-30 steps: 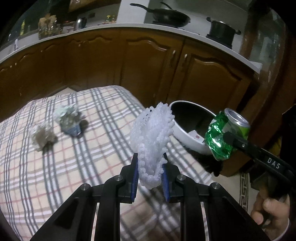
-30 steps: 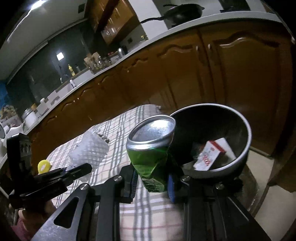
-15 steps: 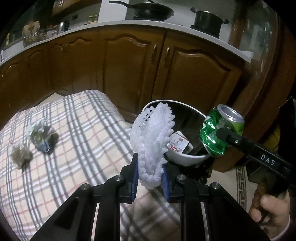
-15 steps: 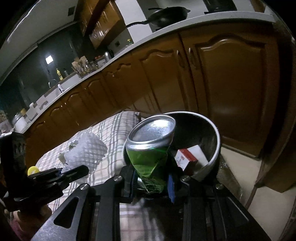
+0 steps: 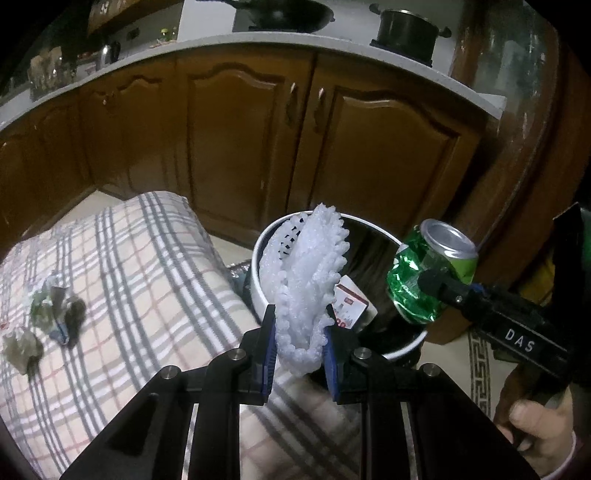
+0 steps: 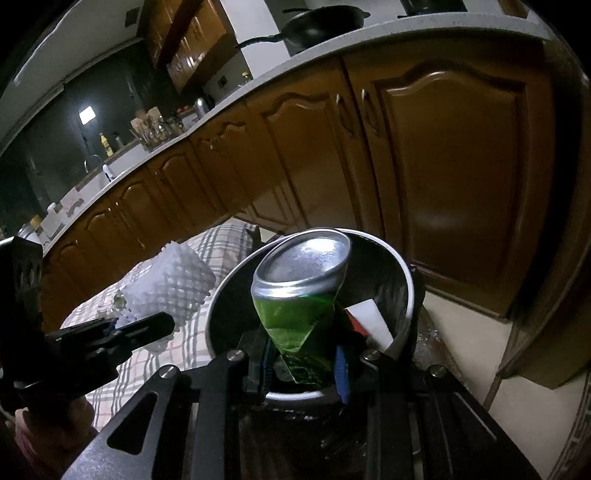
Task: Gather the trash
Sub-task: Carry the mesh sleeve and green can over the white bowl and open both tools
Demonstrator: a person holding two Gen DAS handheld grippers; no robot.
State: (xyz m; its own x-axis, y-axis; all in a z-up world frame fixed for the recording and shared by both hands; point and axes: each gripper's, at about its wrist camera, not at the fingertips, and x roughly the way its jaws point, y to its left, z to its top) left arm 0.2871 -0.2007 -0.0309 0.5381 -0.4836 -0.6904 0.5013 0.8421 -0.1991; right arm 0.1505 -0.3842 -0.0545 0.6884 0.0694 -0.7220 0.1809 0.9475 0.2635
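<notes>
My left gripper (image 5: 300, 345) is shut on a white foam net sleeve (image 5: 304, 273) and holds it at the near rim of the round trash bin (image 5: 258, 254). My right gripper (image 6: 303, 360) is shut on a crushed green can (image 6: 301, 295) and holds it over the bin's opening (image 6: 404, 291). The can (image 5: 430, 275) and the right gripper (image 5: 443, 290) also show in the left wrist view, at the bin's right side. The foam sleeve (image 6: 171, 286) and the left gripper (image 6: 147, 326) show in the right wrist view. A red and white carton (image 5: 349, 304) lies inside the bin.
A plaid cloth (image 5: 140, 280) covers the surface left of the bin, with crumpled wrappers (image 5: 55, 306) and a paper wad (image 5: 22, 349) on it. Brown kitchen cabinets (image 5: 240, 125) stand behind, with pots on the counter (image 5: 406, 26). Tiled floor (image 6: 476, 328) lies right of the bin.
Both grippers moved toward the bin with their loads. The can now hangs over the bin's opening and the foam sleeve reaches its rim. The wrappers on the cloth fell farther behind to the left.
</notes>
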